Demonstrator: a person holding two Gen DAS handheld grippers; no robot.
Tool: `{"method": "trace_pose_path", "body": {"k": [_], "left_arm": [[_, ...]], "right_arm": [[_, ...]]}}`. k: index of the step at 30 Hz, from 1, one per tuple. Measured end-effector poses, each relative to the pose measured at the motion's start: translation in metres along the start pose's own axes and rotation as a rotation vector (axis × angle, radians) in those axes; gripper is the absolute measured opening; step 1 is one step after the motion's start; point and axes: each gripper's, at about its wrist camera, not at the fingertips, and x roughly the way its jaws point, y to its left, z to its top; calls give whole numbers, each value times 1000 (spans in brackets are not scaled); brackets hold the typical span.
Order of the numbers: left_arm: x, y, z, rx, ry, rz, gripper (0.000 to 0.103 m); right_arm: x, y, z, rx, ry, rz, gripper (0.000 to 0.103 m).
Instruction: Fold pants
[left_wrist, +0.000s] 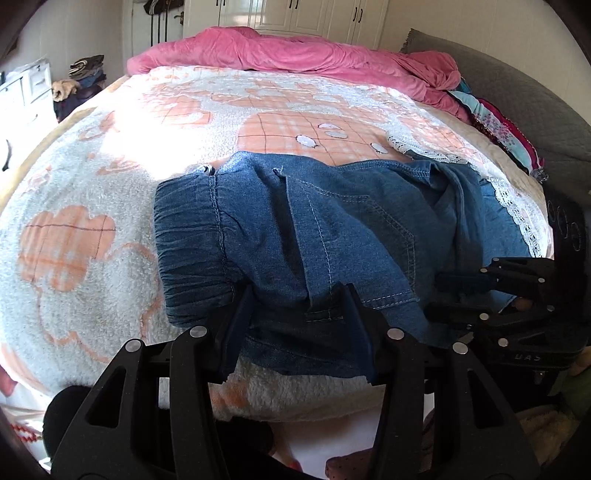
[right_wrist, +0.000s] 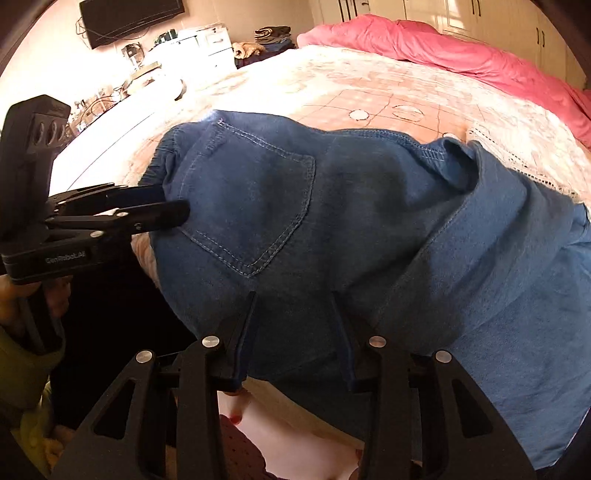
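Right wrist view: right hand-held gripper (right_wrist: 295, 332), jaws parted, straddles the pants (right_wrist: 332, 206).

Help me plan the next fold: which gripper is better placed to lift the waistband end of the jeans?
Probably the left gripper: it sits right at the waistband. The right gripper is beside the back pocket.

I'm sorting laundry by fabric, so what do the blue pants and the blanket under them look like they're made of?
Blue pants: likely lightweight denim or chambray, matte, with pale contrast stitching around the back pocket and a gathered elastic waistband.
Blanket: probably plush fleece or sherpa, with a nubby, fuzzy white pile and a peach checked pattern.
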Motion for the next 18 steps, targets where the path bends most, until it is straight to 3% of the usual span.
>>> {"method": "trace_pose_path", "body": {"k": [4, 7, 10, 18], "left_arm": [[-5, 1, 0, -17, -21, -2, 42], [-25, -3, 2, -25, -91, 7, 42], [-42, -6, 8, -37, -133, 8, 42], [-54, -28, 19, 1, -154, -35, 54]], "right_arm": [[-15, -7, -2, 46, -32, 54, 36], [-35, -10, 4, 73, -83, 57, 37], [-57, -22, 7, 104, -143, 35, 43], [-87, -61, -2, 179, -215, -92, 45]]}}
